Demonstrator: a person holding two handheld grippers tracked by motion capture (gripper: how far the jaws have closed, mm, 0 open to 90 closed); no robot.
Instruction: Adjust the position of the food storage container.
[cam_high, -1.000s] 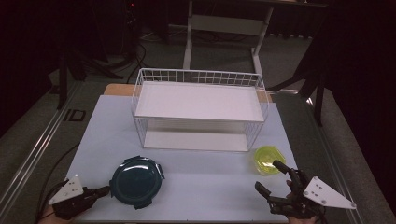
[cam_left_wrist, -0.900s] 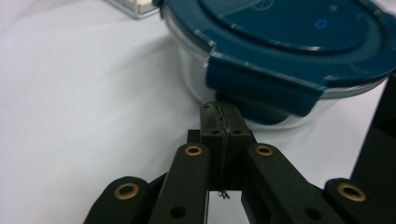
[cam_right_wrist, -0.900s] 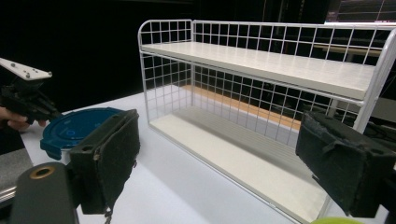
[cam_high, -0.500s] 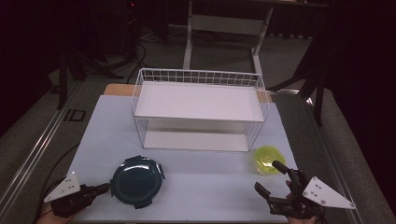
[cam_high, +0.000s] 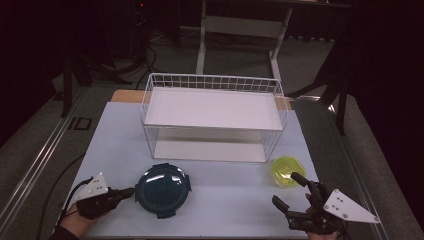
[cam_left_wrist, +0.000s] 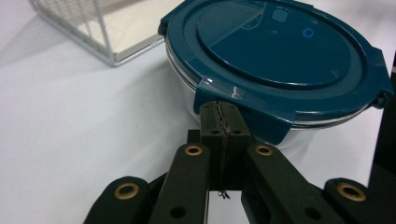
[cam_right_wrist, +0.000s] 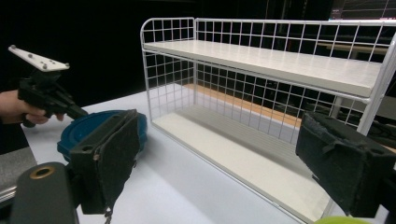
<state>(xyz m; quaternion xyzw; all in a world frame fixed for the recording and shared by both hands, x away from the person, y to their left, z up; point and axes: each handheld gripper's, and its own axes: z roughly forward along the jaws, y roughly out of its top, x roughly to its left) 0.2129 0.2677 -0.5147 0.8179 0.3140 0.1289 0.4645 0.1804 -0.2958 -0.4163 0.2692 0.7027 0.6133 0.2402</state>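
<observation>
**Teal-lidded container at the closed left gripper's tips**

Teal-lidded container (cam_high: 163, 189) sits on the white table (cam_high: 225, 195) near the front edge, left of centre and in front of the wire shelf rack (cam_high: 212, 117). Its round lid has locking flaps, and the clear body shows beneath the rim in the left gripper view. The left gripper (cam_high: 131, 191) lies low at the container's left side, jaws pressed together with nothing between them, their tips right at one lid flap (cam_left_wrist: 219, 95); whether they touch it cannot be told. The right gripper (cam_high: 286, 191) rests near the front right corner of the table with its jaws spread wide and empty, just beside a small yellow-green bowl (cam_high: 288, 171). In the right gripper view its pads frame the rack's two white shelves
</observation>
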